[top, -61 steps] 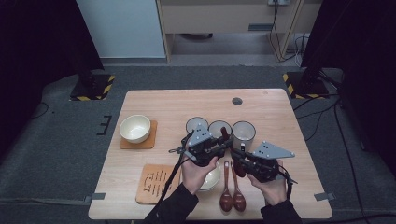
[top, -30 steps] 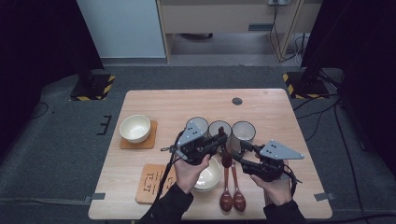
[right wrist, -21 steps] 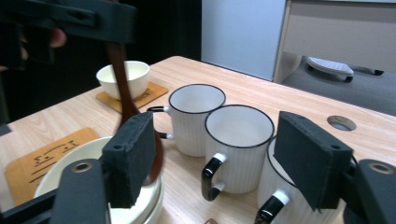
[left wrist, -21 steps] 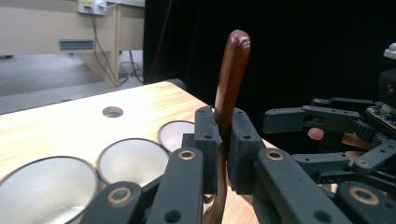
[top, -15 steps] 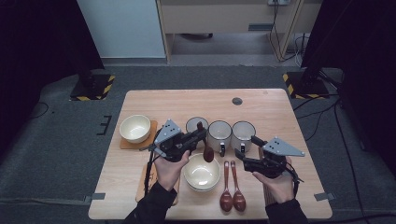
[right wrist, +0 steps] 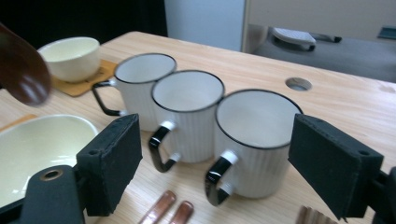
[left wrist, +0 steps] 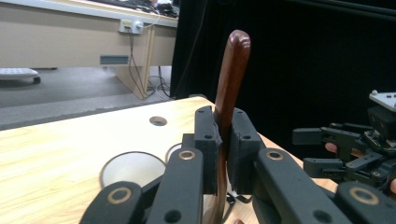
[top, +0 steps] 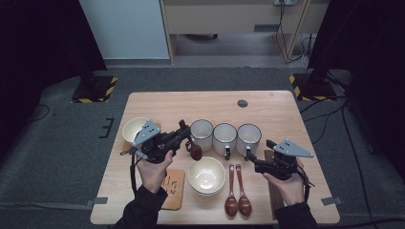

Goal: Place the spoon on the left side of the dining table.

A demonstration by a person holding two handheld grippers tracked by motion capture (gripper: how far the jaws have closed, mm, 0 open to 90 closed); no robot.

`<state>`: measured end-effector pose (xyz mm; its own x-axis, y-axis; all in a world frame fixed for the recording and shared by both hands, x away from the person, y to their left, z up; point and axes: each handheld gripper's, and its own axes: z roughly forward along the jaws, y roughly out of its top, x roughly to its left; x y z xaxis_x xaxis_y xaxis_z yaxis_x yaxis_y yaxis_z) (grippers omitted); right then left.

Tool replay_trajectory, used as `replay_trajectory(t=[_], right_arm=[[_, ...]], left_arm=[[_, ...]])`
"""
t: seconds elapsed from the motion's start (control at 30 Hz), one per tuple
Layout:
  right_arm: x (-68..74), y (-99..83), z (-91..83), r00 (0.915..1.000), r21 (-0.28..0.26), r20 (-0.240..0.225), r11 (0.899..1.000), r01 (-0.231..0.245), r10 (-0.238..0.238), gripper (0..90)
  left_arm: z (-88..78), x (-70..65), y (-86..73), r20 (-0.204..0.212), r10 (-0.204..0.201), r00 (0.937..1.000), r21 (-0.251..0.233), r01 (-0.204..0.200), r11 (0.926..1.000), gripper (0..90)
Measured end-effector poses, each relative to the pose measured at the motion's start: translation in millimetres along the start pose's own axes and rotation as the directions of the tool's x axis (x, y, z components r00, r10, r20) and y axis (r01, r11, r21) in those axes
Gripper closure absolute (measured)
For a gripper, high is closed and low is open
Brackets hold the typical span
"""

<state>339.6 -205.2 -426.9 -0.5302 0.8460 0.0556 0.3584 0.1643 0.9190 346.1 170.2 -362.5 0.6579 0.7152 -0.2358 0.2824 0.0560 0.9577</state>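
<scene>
So the dark wooden spoon (top: 191, 145) is pinched by the left gripper (top: 180, 135) above the bench (top: 286, 109), beside the white mugs (top: 225, 138); one could get clipped. Right gripper (top: 252, 161) jaws have just been opened wide, nothing held.

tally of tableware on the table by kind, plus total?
Mugs: 3
Bowls: 2
Wooden spoons: 3, two lying on the table, one clamped in the left hand-held gripper
Coasters: 2
Total: 10
</scene>
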Motion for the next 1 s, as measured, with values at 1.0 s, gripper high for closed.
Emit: replay_trajectory(t=[1.0], right_arm=[[-67.6,-44.2,1.5,0.9703,0.146,0.237,0.986,-0.084,0.048,12.1]], left_arm=[[-36.7,54.5,14.4,-0.107,-0.063,0.9922,-0.074,0.056,0.9957,83.4]])
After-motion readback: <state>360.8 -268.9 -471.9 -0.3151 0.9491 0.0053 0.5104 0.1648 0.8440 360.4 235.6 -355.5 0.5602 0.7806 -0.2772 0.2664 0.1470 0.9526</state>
